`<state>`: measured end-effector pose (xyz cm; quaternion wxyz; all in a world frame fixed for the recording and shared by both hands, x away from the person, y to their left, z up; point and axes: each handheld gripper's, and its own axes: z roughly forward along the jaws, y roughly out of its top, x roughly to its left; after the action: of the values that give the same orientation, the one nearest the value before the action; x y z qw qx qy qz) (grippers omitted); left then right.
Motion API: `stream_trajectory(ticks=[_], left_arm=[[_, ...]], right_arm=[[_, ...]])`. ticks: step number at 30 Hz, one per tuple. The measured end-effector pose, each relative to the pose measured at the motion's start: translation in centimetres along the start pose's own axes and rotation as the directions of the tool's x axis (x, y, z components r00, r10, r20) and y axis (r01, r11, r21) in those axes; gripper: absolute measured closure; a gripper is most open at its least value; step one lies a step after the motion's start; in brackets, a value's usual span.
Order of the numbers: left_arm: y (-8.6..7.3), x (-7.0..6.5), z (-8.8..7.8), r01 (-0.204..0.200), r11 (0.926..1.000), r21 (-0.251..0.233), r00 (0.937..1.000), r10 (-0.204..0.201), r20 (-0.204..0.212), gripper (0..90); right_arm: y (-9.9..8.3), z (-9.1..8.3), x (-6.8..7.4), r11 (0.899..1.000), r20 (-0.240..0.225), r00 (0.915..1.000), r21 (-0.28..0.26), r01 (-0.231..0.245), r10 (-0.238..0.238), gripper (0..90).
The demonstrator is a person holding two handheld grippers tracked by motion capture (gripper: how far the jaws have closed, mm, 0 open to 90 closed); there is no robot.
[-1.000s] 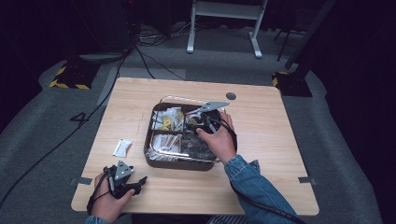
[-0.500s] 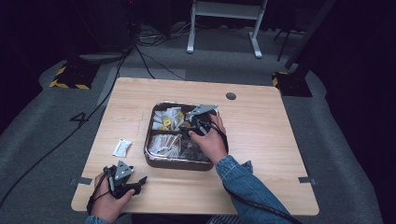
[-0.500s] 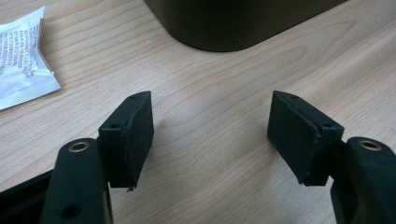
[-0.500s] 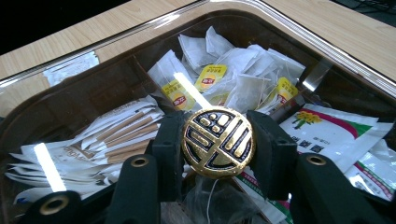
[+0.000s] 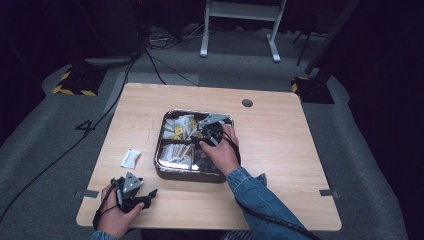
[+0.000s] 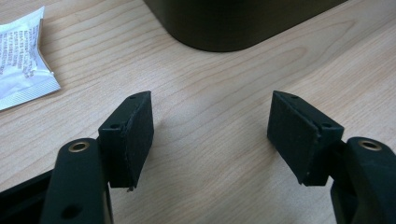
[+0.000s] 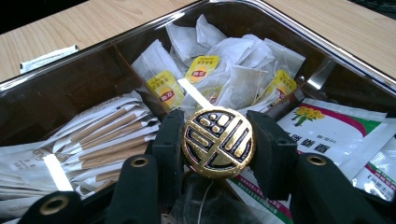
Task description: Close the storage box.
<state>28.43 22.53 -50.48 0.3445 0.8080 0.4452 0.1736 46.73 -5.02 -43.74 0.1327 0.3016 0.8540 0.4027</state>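
Light wooden table stands on grey carpet floor; room beyond it is dark. Round grommet hole near the table's far edge. Beyond the table: white metal stand on the floor, black cables trailing, yellow-black hazard-striped blocks off both far corners. Tape strips at the near edge corners.
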Motion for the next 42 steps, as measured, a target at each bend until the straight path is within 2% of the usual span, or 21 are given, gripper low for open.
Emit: stream_trajectory(ticks=[8,17,19,30,42], left_arm=[[0.02,0.01,0.02,-0.001,1.0,0.0,1.0,0.001,0.0,32.0],[0.02,0.01,0.02,-0.001,1.0,0.0,1.0,0.001,0.001,32.0],[0.02,0.01,0.02,-0.002,1.0,0.0,1.0,0.002,0.0,32.0],[0.02,0.01,0.02,-0.002,1.0,0.0,1.0,0.002,0.0,32.0],[0.03,0.02,0.04,-0.002,1.0,0.0,1.0,0.002,0.002,32.0]], right_arm=[[0.13,0.16,0.45,1.0,0.001,0.9998,0.002,0.018,-0.018,58.9],[0.08,0.41,0.58,1.0,-0.002,1.0,0.001,0.007,-0.007,58.8],[0.02,0.57,0.46,1.0,0.008,0.9996,0.013,0.027,-0.027,58.8],[-0.08,0.67,0.56,0.999,0.012,0.9992,0.009,0.038,-0.038,58.7],[-0.09,0.68,0.65,1.0,0.01,0.9999,0.007,0.01,-0.01,58.6]])
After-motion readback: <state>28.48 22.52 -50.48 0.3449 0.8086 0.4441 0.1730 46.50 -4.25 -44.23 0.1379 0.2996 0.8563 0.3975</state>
